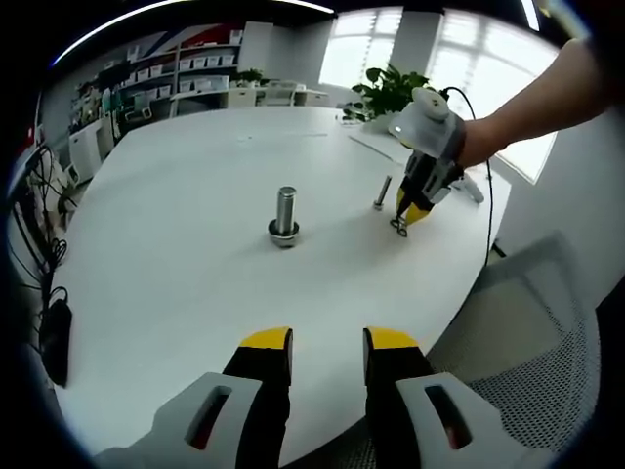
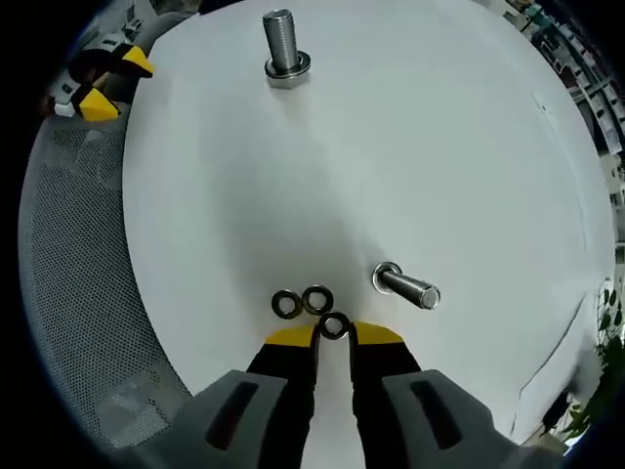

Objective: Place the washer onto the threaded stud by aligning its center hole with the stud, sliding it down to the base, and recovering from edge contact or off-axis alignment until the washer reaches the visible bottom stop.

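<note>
**Q:** White round table (image 1: 195,176), office shelves and a leafy plant (image 1: 391,88) behind. Anything in the jaws?

**A:** Starting with the right gripper (image 2: 333,332) in its own view: jaws only a narrow gap apart, yellow tips flanking one dark washer (image 2: 335,325). Can't tell if actually pinched or just sitting between the tips. Two more washers (image 2: 301,302) just beyond it on the table, touching each other, looks like. Same gripper seen from the left gripper view (image 1: 405,217), held by a hand (image 1: 479,137), tips down at the tabletop.

**Q:** And the left one?

**A:** Left gripper (image 1: 328,342) with jaws parted a moderate gap, holding nothing, hanging over the near table edge. Also visible far off in the right gripper view (image 2: 107,83), past a mesh chair (image 2: 78,293).

**Q:** Stud location?

**A:** Big threaded stud (image 2: 281,44) upright on its base mid-table, well apart from the washers, nothing on it yet. Same stud in the left gripper view (image 1: 284,215). Smaller bolt (image 2: 405,285) just beside the washers, next to the right gripper's tips.
</note>
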